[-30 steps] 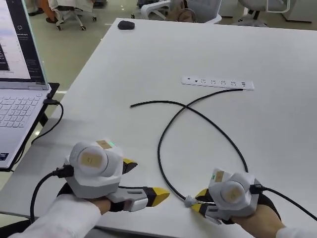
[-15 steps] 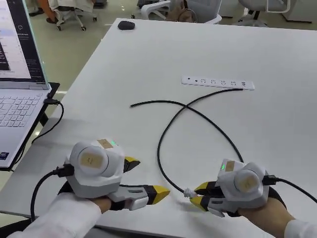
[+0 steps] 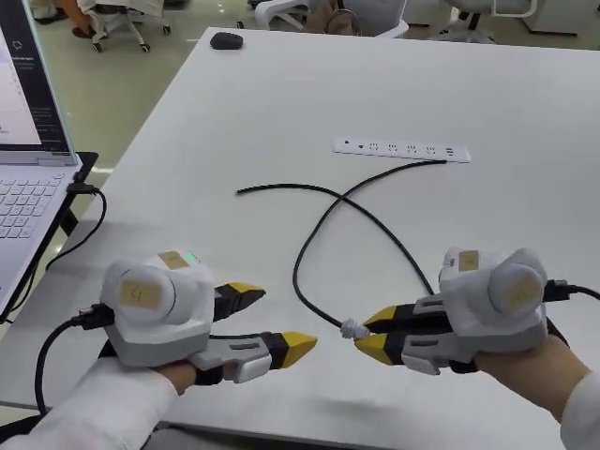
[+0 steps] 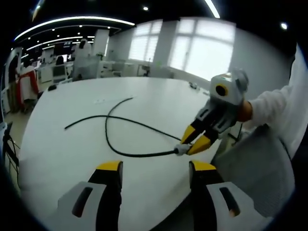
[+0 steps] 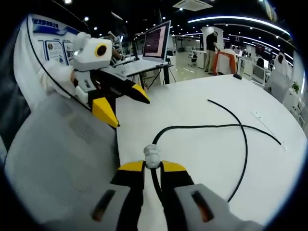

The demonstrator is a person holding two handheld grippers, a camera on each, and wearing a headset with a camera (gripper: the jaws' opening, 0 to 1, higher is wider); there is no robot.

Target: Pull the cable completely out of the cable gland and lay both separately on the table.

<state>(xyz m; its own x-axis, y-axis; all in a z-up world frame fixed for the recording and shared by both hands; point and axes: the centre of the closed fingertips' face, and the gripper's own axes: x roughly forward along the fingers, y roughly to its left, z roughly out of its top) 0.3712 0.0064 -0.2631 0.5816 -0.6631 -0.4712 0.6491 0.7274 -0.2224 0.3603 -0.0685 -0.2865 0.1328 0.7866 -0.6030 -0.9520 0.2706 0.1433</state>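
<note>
Right gripper (image 3: 370, 335): its two jaws are pressing together on the black cable (image 3: 296, 272), just behind the cable gland (image 3: 350, 329). In the right gripper view the cable is running down between the yellow tips.
Cable gland: the small white piece is sitting on the cable, right in front of the right gripper's tips, near the front edge of the table (image 3: 281, 103). I cannot tell if it is touching the surface.
Cable: it is lying on the table in a loose curve that is crossing itself once. One end is reaching the power strip (image 3: 400, 149), and the other is lying free to the left.
Left gripper (image 3: 278, 321): its jaws are standing wide apart and are gripping nothing. It is pointing toward the gland, near it but not touching.
Surroundings: a laptop (image 3: 19, 178) is standing open beside the table's left edge, and a mouse (image 3: 225, 40) is lying at the far corner.
</note>
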